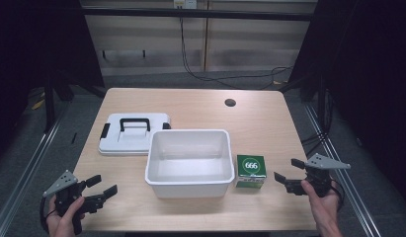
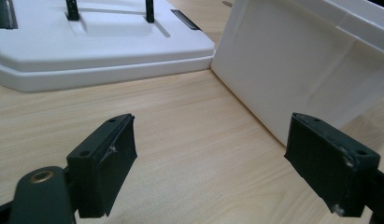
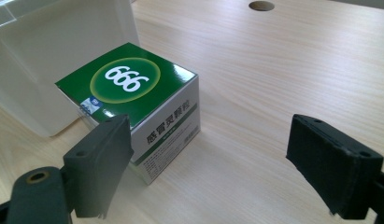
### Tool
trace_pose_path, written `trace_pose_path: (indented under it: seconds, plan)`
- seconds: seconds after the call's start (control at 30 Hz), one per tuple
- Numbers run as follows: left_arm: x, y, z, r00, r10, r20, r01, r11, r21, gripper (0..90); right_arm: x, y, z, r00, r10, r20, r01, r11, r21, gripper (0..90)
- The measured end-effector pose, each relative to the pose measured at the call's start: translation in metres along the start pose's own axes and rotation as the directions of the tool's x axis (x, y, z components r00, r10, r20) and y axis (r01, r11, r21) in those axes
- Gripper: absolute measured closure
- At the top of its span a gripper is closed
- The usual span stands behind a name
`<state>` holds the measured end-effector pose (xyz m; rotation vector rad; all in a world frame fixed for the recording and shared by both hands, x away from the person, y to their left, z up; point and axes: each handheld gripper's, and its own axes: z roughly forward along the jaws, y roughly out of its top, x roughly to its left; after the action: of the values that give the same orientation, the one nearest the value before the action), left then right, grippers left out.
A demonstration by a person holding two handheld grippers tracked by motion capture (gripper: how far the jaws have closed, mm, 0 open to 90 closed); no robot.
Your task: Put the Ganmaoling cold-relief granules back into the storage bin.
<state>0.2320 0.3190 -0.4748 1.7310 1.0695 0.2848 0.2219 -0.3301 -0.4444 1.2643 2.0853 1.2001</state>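
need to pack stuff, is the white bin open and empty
Open and empty: the white bin shows a bare interior, and its lid lies flat on the table beside it.

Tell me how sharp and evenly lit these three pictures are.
High view: the table is brightly lit, the surroundings nearly black, detail soft. Left gripper view: the white bin and lid are slightly overexposed, the near jaws blurred. Right gripper view: the green box is sharp, the near jaws soft.

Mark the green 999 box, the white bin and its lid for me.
Green cardboard box (image 3: 126, 79), right gripper view: top face, on its printed digits.
Open white plastic bin (image 1: 189, 181), high view: near rim.
Flat white plastic lid with black handle (image 1: 117, 145), high view: bare front part.
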Motion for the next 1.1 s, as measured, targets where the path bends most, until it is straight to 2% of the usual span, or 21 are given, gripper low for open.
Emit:
trace_pose_path:
  seconds: [0.2, 0.27, 0.37, 0.43, 0.47, 0.53, 0.63, 0.8, 0.9, 0.93, 1.0, 1.1]
  plan:
    - [0.000, 0.000, 0.000, 1.0000, 0.003, -0.002, -0.003, 1.0000, 0.000, 15.9, -0.004, 0.000, -0.002, 0.9987, 0.012, -0.050, -0.013, 1.000, -0.020, 13.4]
    - [0.000, 0.000, -0.001, 1.0000, 0.004, 0.000, -0.004, 1.0000, 0.004, 15.9, -0.003, 0.000, -0.003, 0.9985, 0.016, -0.052, -0.017, 1.000, -0.020, 13.4]
    - [0.000, 0.001, 0.000, 0.9999, 0.013, 0.000, -0.013, 0.9999, 0.003, 15.9, 0.001, 0.004, -0.004, 0.9983, -0.036, -0.046, 0.036, 0.999, -0.011, 13.6]
    - [-0.001, 0.001, 0.001, 0.9999, 0.012, 0.001, -0.012, 0.9999, 0.002, 15.9, 0.002, 0.006, -0.005, 0.9978, -0.045, -0.048, 0.045, 0.999, -0.012, 13.6]
    - [-0.001, 0.001, 0.001, 0.9999, 0.016, 0.004, -0.016, 0.9999, 0.005, 15.9, 0.004, 0.009, -0.005, 0.9967, -0.064, -0.049, 0.065, 0.998, 0.002, 13.6]
    - [0.000, 0.000, 0.000, 0.9999, 0.012, 0.002, -0.012, 0.9999, -0.001, 15.9, 0.006, 0.014, -0.005, 0.9958, -0.070, -0.058, 0.071, 0.997, 0.006, 13.6]
    - [0.000, -0.001, -0.001, 1.0000, 0.007, 0.000, -0.007, 1.0000, 0.001, 15.9, 0.008, 0.023, -0.007, 0.9940, -0.077, -0.078, 0.076, 0.997, -0.017, 13.6]
    - [-0.001, 0.000, 0.000, 1.0000, 0.007, 0.005, -0.007, 1.0000, 0.004, 15.9, 0.014, 0.041, -0.012, 0.9887, -0.116, -0.095, 0.116, 0.993, -0.006, 13.6]
    - [-0.001, 0.000, 0.000, 0.9999, 0.011, 0.004, -0.011, 0.9999, 0.000, 15.9, 0.014, 0.046, -0.012, 0.9833, -0.126, -0.132, 0.125, 0.992, -0.014, 13.5]
    - [-0.001, 0.000, 0.000, 1.0000, 0.009, 0.005, -0.009, 1.0000, 0.001, 15.9, 0.015, 0.048, -0.010, 0.9815, -0.131, -0.140, 0.133, 0.991, 0.006, 13.7]
    - [-0.001, 0.000, 0.000, 1.0000, 0.006, 0.004, -0.006, 1.0000, 0.002, 15.9, 0.016, 0.053, -0.007, 0.9809, -0.142, -0.132, 0.146, 0.989, 0.017, 13.6]
    - [-0.002, 0.000, 0.000, 0.9999, 0.010, 0.006, -0.010, 1.0000, 0.001, 15.9, 0.018, 0.061, -0.005, 0.9713, -0.186, -0.149, 0.195, 0.980, 0.045, 13.6]
